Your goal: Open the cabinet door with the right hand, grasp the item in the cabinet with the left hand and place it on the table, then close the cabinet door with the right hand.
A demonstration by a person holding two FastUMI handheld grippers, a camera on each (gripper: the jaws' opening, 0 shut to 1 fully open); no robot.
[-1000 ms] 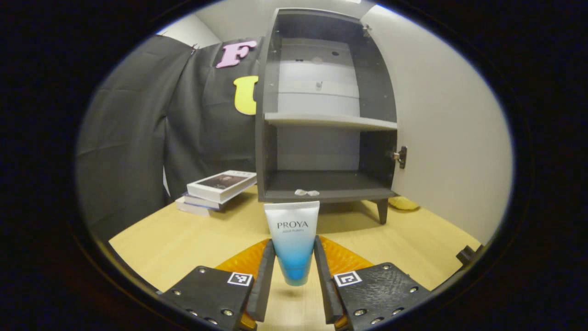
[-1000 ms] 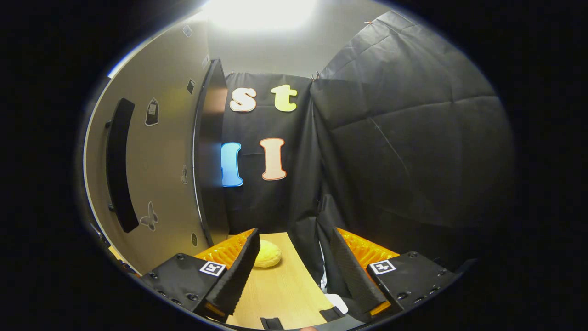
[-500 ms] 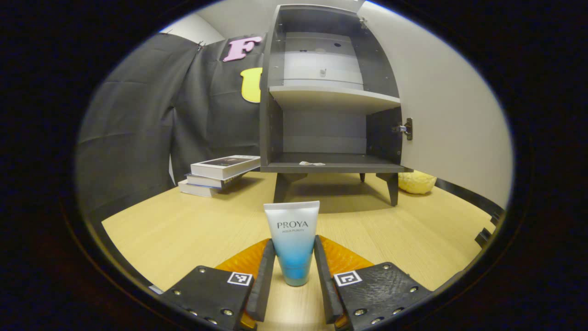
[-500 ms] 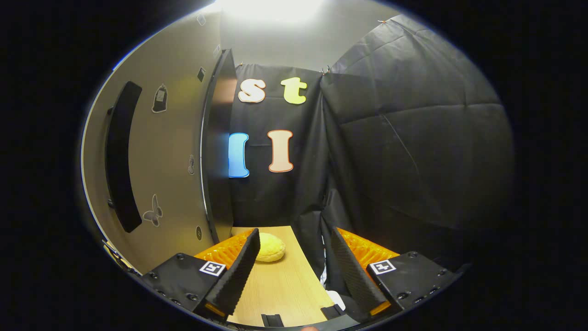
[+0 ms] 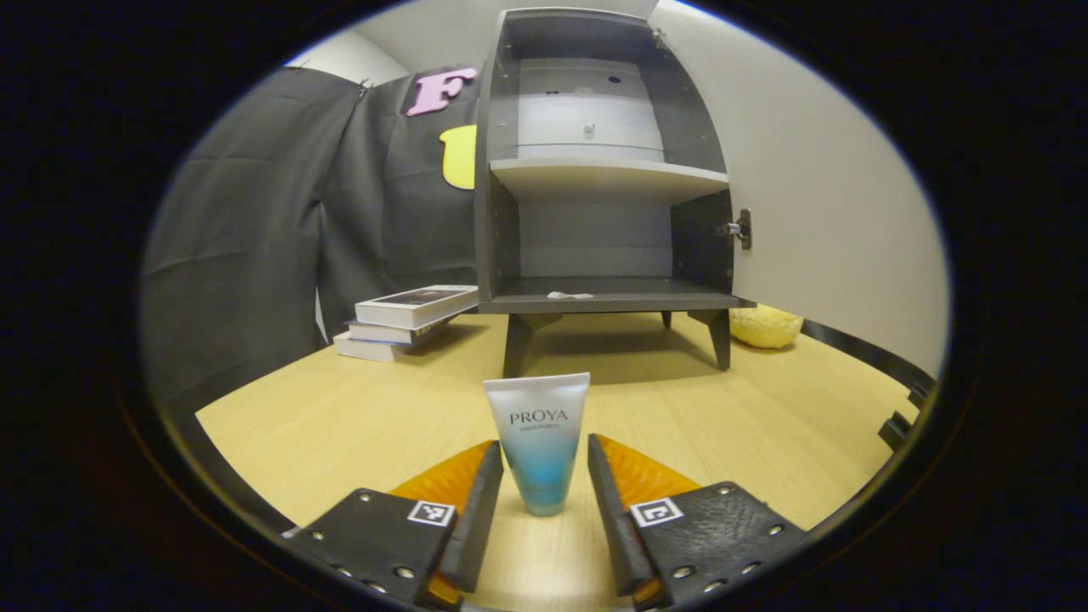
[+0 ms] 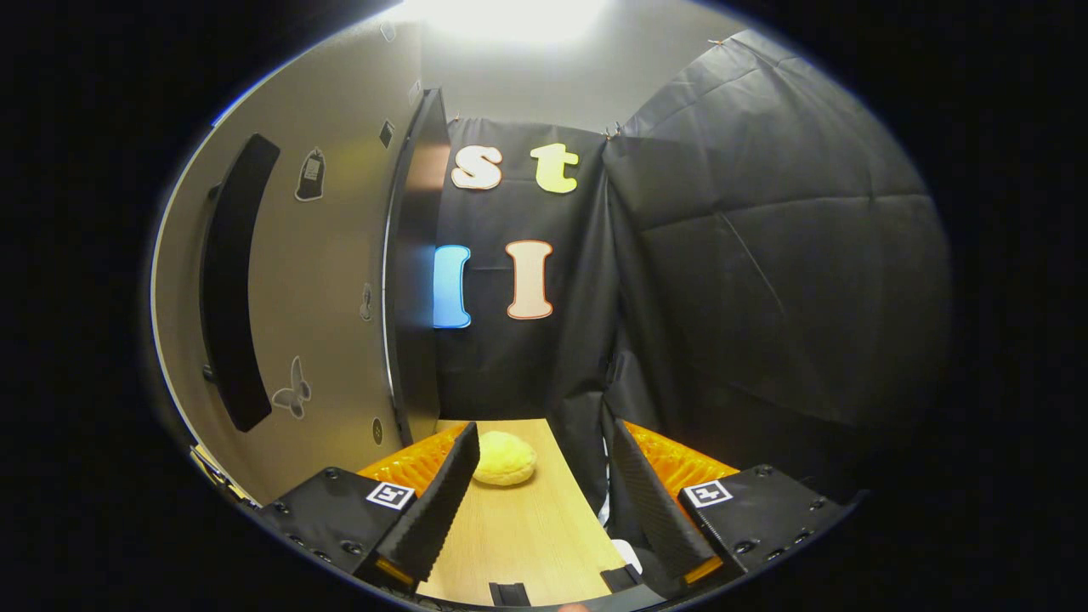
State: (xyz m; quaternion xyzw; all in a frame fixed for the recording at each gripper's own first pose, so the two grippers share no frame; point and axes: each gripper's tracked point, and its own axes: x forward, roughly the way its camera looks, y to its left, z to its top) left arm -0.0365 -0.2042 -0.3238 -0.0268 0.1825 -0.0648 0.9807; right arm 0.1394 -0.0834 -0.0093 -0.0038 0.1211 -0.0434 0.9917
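Standing cap-down on the table (image 5: 340,425), at 12 o'clock between the parted fingers of the left gripper (image 5: 544,510), probably being light, soft and slippery, so taking the tube (image 5: 537,442) low; right gripper (image 6: 540,501) also hanging apart.

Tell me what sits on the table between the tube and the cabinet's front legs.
Nothing: in the left gripper view, bare tabletop runs from the tube to the open cabinet. The stacked books lie off to the side.
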